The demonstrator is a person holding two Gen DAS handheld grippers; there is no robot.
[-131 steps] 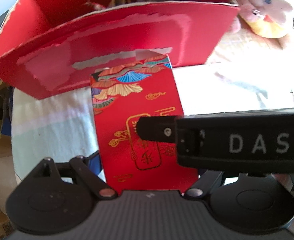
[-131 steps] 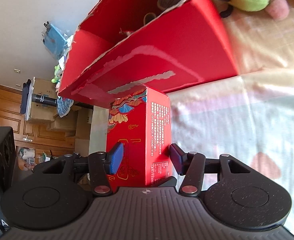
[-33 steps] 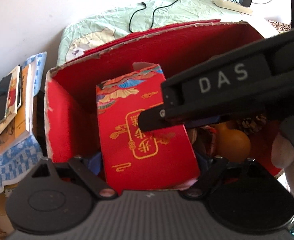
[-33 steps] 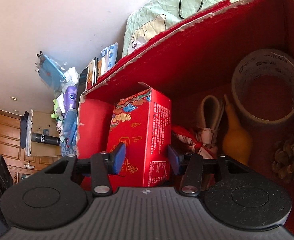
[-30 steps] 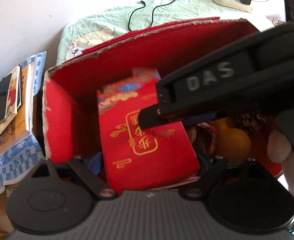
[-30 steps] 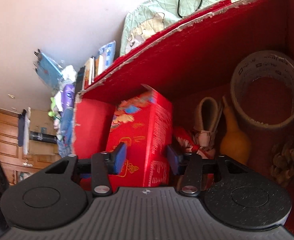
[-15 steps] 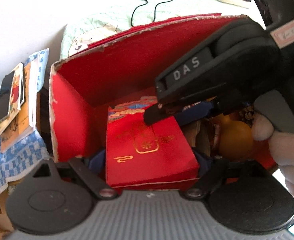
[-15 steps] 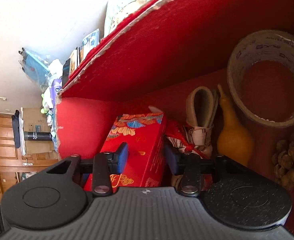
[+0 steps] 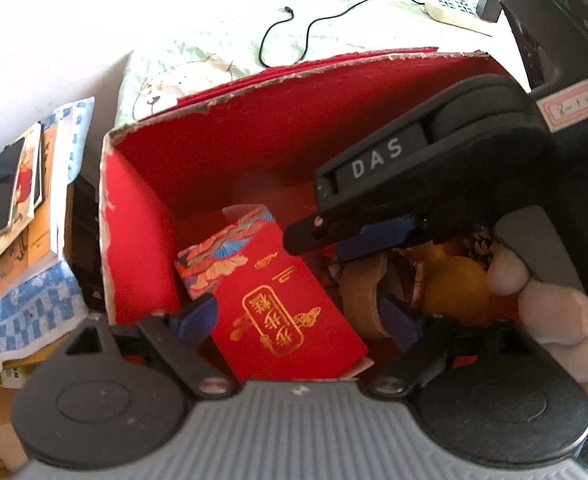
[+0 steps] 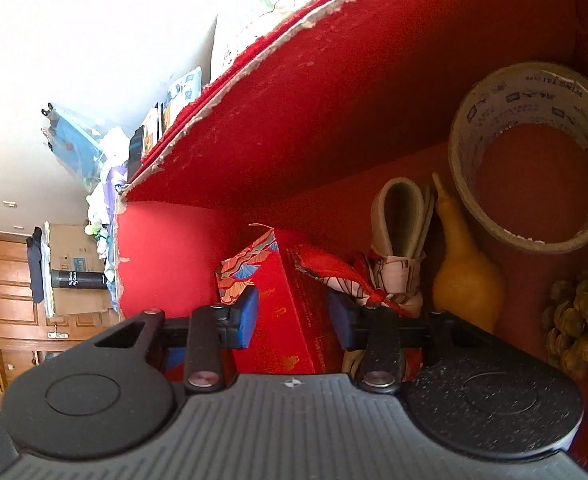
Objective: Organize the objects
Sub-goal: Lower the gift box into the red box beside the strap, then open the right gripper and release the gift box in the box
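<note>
A red gift carton (image 9: 278, 304) with gold lettering lies face up on the floor of the open red cardboard box (image 9: 142, 240), near its left wall. My left gripper (image 9: 297, 318) hovers over the carton's near end, open, with a gap between each blue pad and the carton. My right gripper (image 9: 321, 240) reaches in from the right at the carton's far corner. In the right wrist view the carton (image 10: 286, 272) sits tight between the blue pads of the right gripper (image 10: 294, 320), tilted on edge inside the box (image 10: 333, 100).
To the right of the carton the box holds a red-ribboned cloth bundle (image 10: 349, 276), a yellow gourd (image 10: 461, 280), a tape roll (image 10: 465, 152) and a pine cone (image 10: 577, 320). A hand (image 9: 549, 312) holds the right gripper. Books (image 9: 14, 200) lie left of the box.
The carton has come down from upright above the box to lie flat on its floor. My left gripper has opened and let go of it. The right gripper's pad spacing is about the same.
</note>
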